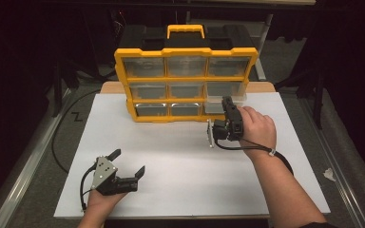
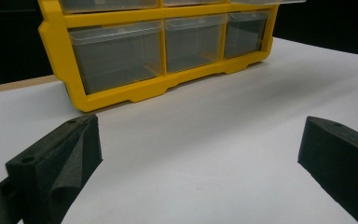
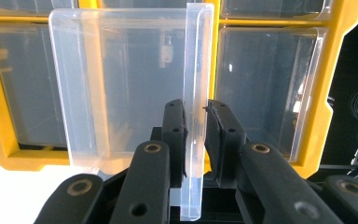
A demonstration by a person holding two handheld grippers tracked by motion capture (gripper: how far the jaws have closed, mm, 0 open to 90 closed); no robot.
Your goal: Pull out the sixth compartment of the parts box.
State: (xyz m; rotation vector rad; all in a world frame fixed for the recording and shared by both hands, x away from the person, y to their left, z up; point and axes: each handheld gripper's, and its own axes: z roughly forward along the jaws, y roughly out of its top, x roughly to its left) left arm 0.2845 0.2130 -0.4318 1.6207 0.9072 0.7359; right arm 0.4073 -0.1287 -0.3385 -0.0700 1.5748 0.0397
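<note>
Right gripper [image 3: 196,135] has its jaws pinched tight on the front lip of a clear plastic drawer [image 3: 121,84], which sticks partway out of the yellow organizer [image 3: 0,149]. More see-through drawers [image 3: 261,88] sit flush on either side.

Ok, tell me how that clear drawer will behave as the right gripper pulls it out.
The clear drawer looks thin-walled and empty, so probably light. The right gripper pinches only its front lip, so it may tilt once free of the yellow organizer. The smooth plastic could slip between the pads.
</note>
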